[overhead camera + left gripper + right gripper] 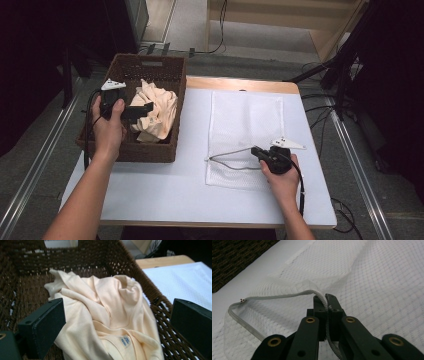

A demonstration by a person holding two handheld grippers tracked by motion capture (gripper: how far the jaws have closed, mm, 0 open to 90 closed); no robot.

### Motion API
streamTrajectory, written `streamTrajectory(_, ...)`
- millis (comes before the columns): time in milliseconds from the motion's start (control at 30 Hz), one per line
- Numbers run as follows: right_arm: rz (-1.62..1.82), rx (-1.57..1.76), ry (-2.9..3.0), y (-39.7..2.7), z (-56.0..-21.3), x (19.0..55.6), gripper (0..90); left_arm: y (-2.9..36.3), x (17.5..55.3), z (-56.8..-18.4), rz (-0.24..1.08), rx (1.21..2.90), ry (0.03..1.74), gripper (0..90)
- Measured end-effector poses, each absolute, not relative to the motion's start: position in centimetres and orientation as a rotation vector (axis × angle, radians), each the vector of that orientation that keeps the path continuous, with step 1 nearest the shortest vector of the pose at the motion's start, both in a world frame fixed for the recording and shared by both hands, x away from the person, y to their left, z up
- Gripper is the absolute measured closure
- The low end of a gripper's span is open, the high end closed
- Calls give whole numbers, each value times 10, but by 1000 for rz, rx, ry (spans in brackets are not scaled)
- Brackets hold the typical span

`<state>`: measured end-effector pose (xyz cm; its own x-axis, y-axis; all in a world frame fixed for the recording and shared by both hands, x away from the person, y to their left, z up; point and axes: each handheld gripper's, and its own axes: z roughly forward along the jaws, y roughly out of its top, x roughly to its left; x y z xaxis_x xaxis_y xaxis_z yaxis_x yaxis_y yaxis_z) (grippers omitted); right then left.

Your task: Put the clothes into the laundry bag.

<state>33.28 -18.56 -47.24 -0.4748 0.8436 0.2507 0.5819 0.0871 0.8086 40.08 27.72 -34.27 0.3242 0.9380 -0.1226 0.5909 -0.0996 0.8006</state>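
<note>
Mesh laundry bag (245, 135) lying flat at frame centre-right, long axis top to bottom, zip mouth lowermost, right gripper (257, 151) pinching its zip edge, left gripper (148, 107) spread above cream garment (159, 111) in wicker basket (150, 150) upper left.

Basket (165, 85) at table's (190, 200) upper left, shirt (160, 107) inside; mesh bag (245, 125) flat at centre right, apparently just beside the basket.
</note>
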Motion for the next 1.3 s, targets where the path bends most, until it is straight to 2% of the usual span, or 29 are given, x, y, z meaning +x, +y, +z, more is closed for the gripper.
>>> streamTrajectory(400,1330,1414,2094,-184,-473,333,890,276,435,-359,448,1834,1487,2)
streamTrajectory(733,1322,1414,2099,-183,-474,332,890,290,453,-376,356,1796,1621,2)
streamTrajectory(900,1319,1411,2101,-183,-474,332,890,293,464,-392,250,1831,1682,2)
streamTrajectory(1133,1314,1406,2105,-182,-475,333,890,293,470,-400,159,1824,1703,2)
streamTrajectory(1300,1312,1402,2108,-181,-476,333,890,291,470,-403,20,1790,1617,2)
